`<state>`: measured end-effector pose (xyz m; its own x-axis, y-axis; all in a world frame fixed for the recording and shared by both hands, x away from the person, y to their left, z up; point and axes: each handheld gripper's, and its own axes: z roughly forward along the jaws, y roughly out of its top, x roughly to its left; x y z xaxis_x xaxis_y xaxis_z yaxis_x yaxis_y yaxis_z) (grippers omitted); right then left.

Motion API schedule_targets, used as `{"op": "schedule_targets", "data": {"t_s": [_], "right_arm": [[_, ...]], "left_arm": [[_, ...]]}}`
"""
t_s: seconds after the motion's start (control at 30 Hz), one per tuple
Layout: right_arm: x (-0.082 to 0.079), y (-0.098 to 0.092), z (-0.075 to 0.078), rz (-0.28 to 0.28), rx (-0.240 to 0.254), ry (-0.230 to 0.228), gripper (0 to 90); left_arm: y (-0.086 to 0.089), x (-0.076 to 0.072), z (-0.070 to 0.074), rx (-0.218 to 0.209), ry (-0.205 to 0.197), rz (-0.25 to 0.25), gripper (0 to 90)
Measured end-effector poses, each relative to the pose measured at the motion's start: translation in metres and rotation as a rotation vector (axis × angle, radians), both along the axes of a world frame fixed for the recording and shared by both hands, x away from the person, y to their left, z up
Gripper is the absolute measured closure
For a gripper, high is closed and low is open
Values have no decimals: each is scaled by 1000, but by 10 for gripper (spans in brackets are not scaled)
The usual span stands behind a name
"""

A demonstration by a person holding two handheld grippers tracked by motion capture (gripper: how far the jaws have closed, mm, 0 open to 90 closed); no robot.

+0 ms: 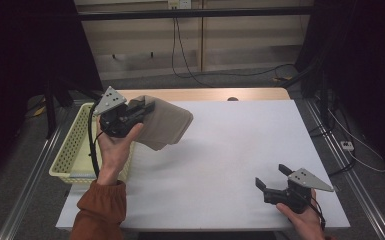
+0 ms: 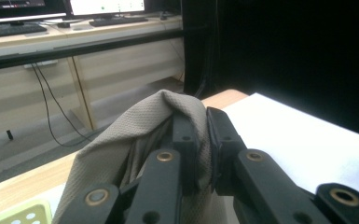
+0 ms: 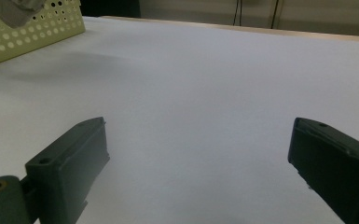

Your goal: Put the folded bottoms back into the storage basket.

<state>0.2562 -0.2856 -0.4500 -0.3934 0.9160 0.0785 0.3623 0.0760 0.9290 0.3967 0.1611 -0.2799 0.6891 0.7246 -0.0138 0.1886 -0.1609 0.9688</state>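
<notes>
A beige cloth (image 1: 166, 124) hangs above the table's far left part, pinched at its edge by my left gripper (image 1: 147, 107), which a hand holds up beside the basket. In the left gripper view the jaws stand shut on a fold of the cloth (image 2: 121, 140), and the left gripper (image 2: 204, 140) points toward the table's far edge. My right gripper (image 1: 271, 176) rests low near the table's front right corner, held by the other hand. Its jaws stand wide apart over bare white tabletop, with nothing between them, as the right gripper (image 3: 198, 149) shows in its own view.
A pale green perforated basket (image 1: 75, 145) sits at the table's left edge; its wall (image 3: 32, 28) also appears in the right gripper view. The white tabletop (image 1: 230, 150) spreads between the hands. Cables and cabinets lie beyond the far edge.
</notes>
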Motion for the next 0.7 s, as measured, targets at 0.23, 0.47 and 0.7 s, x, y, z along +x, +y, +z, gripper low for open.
{"op": "schedule_targets", "data": {"t_s": [0.23, 0.47, 0.7], "right_arm": [[0, 0, 0, -7, 4, -1, 43], [-1, 0, 1, -5, 3, -3, 43], [-1, 0, 1, -2, 2, -4, 43]], "left_arm": [[11, -9, 6, -19, -9, -13, 834], [22, -16, 12, -5, -42, 12, 834], [36, -22, 20, -12, -76, 49, 835]]}}
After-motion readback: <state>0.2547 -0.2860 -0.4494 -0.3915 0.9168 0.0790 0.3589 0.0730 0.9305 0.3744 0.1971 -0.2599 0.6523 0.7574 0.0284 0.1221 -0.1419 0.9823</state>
